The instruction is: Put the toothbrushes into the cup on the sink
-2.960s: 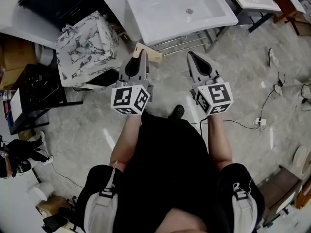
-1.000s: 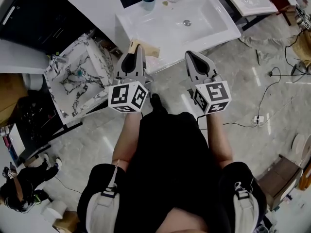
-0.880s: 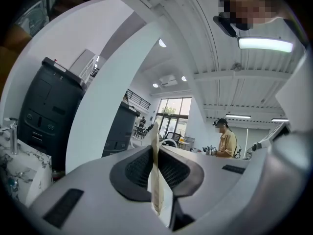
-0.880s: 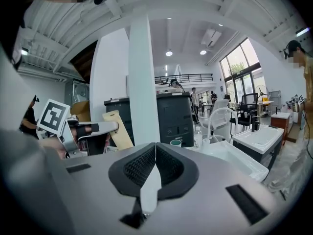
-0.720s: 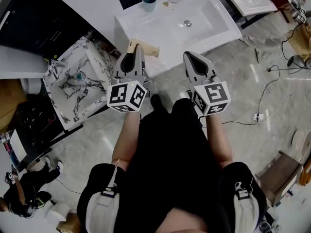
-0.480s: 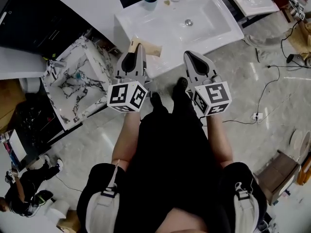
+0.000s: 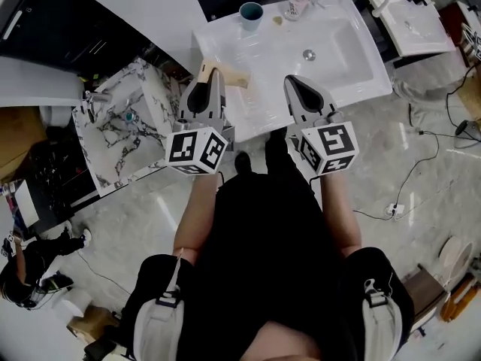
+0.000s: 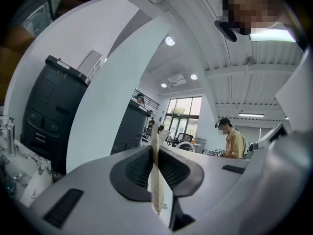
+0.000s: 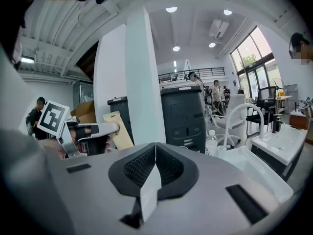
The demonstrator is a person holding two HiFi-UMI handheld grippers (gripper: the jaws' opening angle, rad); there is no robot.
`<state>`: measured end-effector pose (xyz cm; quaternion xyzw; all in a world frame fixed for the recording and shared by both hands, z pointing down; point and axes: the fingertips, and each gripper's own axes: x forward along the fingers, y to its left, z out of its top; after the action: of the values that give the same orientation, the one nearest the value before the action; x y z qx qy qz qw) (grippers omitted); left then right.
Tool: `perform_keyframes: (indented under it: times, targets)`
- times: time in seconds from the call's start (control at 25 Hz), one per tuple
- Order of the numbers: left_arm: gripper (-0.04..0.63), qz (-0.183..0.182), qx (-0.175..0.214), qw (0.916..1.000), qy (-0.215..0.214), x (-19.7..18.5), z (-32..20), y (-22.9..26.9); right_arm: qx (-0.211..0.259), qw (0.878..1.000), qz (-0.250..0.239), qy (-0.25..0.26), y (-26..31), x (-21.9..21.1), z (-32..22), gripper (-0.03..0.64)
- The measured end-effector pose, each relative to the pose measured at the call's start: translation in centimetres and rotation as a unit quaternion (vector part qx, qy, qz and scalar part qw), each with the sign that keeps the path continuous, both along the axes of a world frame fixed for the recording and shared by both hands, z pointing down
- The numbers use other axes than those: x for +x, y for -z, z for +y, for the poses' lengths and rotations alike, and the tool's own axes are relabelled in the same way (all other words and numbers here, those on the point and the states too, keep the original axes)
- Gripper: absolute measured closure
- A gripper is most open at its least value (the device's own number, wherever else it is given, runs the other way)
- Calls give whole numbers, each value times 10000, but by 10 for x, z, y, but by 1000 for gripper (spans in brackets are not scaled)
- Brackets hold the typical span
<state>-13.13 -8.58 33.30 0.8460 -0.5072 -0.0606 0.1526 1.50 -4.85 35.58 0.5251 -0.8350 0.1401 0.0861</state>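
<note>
A white sink (image 7: 338, 59) stands in front of me in the head view. On its back rim are a teal cup (image 7: 250, 11) and a clear bottle (image 7: 298, 0). My left gripper (image 7: 210, 77) hangs over the sink's front left edge, shut on a flat tan packet (image 7: 229, 74) that sticks out past its tips. In the left gripper view the jaws (image 8: 155, 153) pinch that thin packet (image 8: 155, 180) edge-on. My right gripper (image 7: 293, 85) hovers at the sink's front edge, shut with nothing in it. Its own view (image 9: 155, 155) shows the jaws meeting. No loose toothbrush shows.
A marbled basin (image 7: 124, 126) sits on the floor to the left, beside black cabinets. A second white sink (image 7: 417, 21) stands at the top right. Cables (image 7: 398, 201) run over the grey floor on the right. A curved white faucet (image 9: 239, 116) rises behind the sink.
The sink has drawn nearer and now lies under both gripper tips; earlier it was well ahead of them. Both grippers keep the same pose, and the left one still holds the tan packet.
</note>
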Motion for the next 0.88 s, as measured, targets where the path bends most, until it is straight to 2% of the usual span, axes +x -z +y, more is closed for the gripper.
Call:
perform_keyframes:
  times: [0.36,0.48,0.68,0.88]
  targets:
    - [555,-143,116,9983,555,26,-60,10,80,9972,-230,701,-1,20,-80,586]
    - [555,-65,16,9974,714,39,-72,4,16,9962,-275,828,-7,33,-99,586]
    - [555,-165,-113,9953,945,54,-85,-10,-117,9928,-421,1113,-18,45,-119,586]
    - [555,-185,-352,9927,1137,48,-88,-23,-356,9903,-535,1230,-35,41,-124,586]
